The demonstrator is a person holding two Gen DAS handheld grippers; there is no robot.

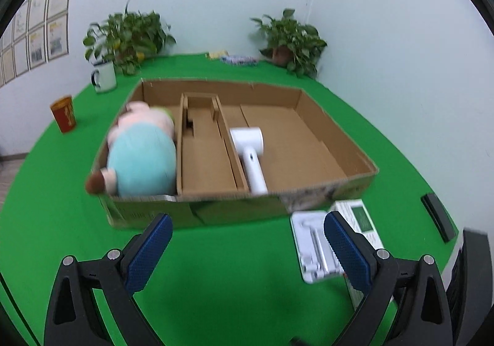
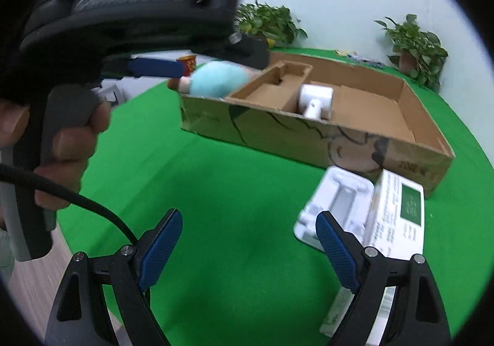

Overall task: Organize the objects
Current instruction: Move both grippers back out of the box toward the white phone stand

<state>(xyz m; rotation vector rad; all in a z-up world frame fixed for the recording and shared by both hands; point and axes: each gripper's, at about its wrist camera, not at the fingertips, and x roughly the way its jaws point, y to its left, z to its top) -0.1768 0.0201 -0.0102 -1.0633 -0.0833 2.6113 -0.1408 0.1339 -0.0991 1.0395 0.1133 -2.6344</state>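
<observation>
With both grippers hanging empty over the green table (image 1: 234,268), we're between placements here. The left gripper (image 1: 247,248) stands wide apart with nothing between its blue pads, and the right gripper (image 2: 248,248) is spread just the same, holding nothing. Look in the cardboard box (image 1: 197,211): the plush toy (image 1: 142,151) fills the left compartment, one foot poking over the wall, and the white hair dryer (image 1: 250,150) lies in the big right one, handle toward the near wall. The narrow middle slot sits bare. Still out on the table, just in front of the box's right end, are the white plastic tray (image 2: 336,207) and the white carton (image 2: 398,216), touching side by side. I'd judge those two are next. The right gripper is nearest, one pad already beside the tray, so it needs to drop and close across the tray's edge cleanly, without nudging the carton.
</observation>
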